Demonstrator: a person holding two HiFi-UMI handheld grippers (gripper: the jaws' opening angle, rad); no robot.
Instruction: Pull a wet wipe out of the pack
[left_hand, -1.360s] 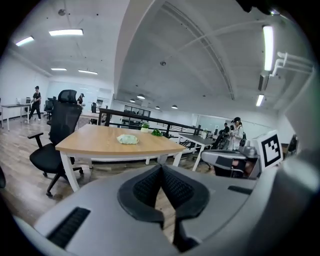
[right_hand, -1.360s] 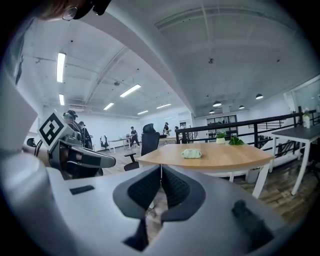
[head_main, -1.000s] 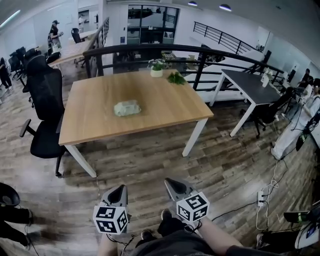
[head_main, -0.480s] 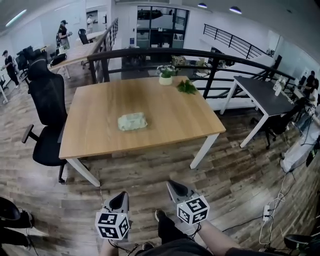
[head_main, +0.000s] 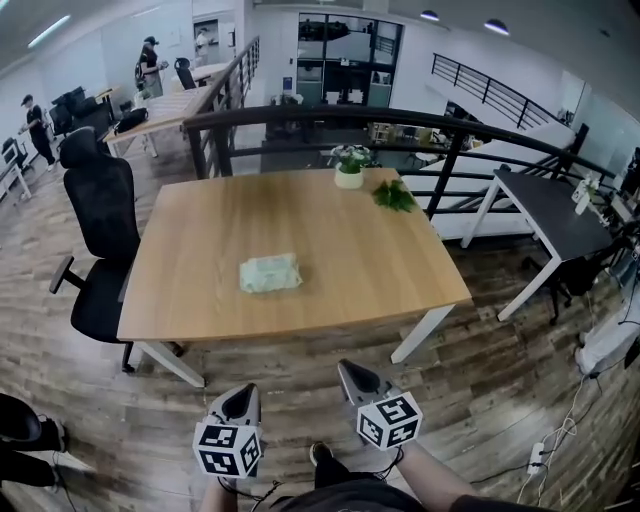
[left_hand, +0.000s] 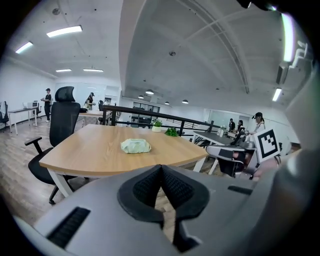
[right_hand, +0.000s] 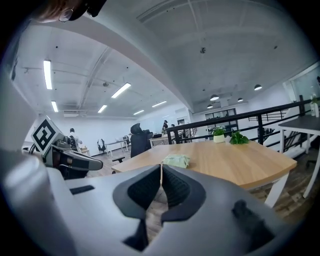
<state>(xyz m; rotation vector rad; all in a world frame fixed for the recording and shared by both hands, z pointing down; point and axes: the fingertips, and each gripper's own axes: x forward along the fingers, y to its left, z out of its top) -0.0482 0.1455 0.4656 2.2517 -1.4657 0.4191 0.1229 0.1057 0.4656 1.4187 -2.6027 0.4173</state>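
Note:
A pale green wet wipe pack (head_main: 270, 273) lies flat near the middle of the wooden table (head_main: 200, 300). It also shows in the left gripper view as the pack (left_hand: 135, 146) and in the right gripper view as the pack (right_hand: 175, 160). My left gripper (head_main: 243, 394) and right gripper (head_main: 351, 370) hang side by side over the floor, short of the table's near edge. Both are shut with nothing between the jaws. In their own views the left gripper (left_hand: 161, 167) and right gripper (right_hand: 161, 167) point toward the table.
A black office chair (head_main: 95, 240) stands at the table's left side. A potted plant (head_main: 349, 168) and a green leafy sprig (head_main: 395, 195) sit at the far edge. A black railing (head_main: 330, 115) runs behind, and a dark table (head_main: 560, 220) stands to the right.
Both grippers have come closer to the table, staying shut. The table and pack now sit lower and larger in the head view.

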